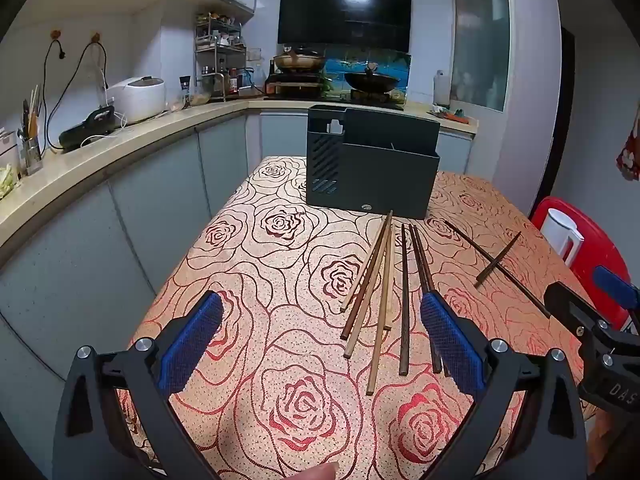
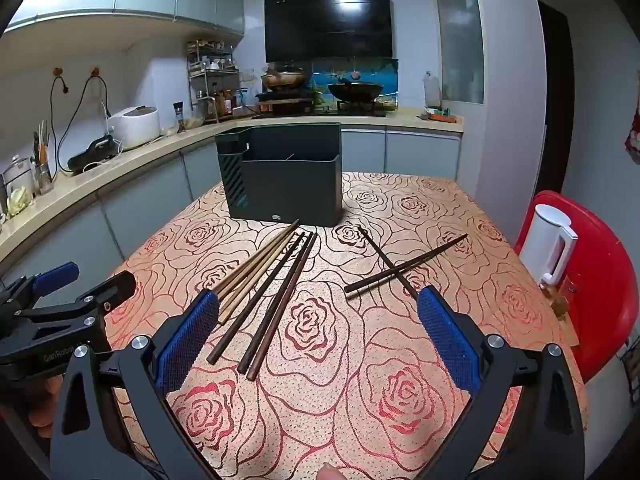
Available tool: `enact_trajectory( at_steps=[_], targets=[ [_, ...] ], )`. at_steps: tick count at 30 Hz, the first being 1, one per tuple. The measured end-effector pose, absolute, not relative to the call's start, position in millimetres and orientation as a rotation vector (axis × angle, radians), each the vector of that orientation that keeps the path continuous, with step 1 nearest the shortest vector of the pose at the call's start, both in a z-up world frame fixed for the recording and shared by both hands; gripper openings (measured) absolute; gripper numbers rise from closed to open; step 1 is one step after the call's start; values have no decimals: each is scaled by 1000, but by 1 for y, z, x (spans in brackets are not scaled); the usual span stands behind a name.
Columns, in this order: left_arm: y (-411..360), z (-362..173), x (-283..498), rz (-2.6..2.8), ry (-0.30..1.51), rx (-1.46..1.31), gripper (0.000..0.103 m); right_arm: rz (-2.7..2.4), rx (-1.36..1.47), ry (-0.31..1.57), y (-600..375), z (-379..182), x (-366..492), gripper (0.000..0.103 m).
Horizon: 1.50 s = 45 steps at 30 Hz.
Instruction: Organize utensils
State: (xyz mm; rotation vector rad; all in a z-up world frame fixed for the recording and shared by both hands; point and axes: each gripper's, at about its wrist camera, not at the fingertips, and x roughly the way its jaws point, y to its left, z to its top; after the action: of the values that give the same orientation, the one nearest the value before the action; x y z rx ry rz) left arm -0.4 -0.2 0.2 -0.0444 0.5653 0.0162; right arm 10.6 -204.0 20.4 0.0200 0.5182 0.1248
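A: Start nearest. How do the two tools stand?

B: The left gripper (image 1: 322, 338) is spread wide above the rose-patterned tablecloth (image 1: 256, 264), nothing between its blue pads (image 1: 192, 346). The right gripper (image 2: 318, 334) is just as wide and holds nothing; in the left wrist view it shows at the right edge, well off to the side of the left one.

A: And the utensils?

B: They all lie loose on the cloth. A bundle of light wooden chopsticks (image 1: 370, 296) fans out, touching one another, with their far tips toward the holder. Just beside them on the right lie dark chopsticks (image 1: 405, 300), roughly parallel; the near end of one passes behind the left gripper's right pad. Farther right, apart from the rest, a crossed dark pair (image 2: 394, 266) lies, one stick over the other.

A: Beyond those?

B: The dark utensil holder (image 1: 372, 166) stands upright at the table's far side, its open top showing a divider; the tip of one light chopstick nearly reaches its base. To the right, a white kettle (image 2: 548, 244) sits on a red chair (image 2: 604, 280). Farthest back, a kitchen counter (image 1: 120, 140) carries a white rice cooker (image 1: 138, 98).
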Motion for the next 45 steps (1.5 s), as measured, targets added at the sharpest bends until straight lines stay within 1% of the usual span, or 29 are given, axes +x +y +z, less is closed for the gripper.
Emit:
enact_trajectory(
  at_steps=[11,25,34,39,45],
  targets=[
    [2,3,-3,23,569,-48,96,123,22,516,-203,21,10,96],
    [3,-7,4,19,580,-44,96,125,28,524,-208,14,16,96],
    [0,-2,1,20,561,-35,96,120,32,503,-209,22,11,96],
    [-1,6,-6,24,519,-21,96,109,36,458,-210,30,3,96],
    [-3,36,-20,37,407,0,96,101,38,355,-212,59,-8,96]
  ],
)
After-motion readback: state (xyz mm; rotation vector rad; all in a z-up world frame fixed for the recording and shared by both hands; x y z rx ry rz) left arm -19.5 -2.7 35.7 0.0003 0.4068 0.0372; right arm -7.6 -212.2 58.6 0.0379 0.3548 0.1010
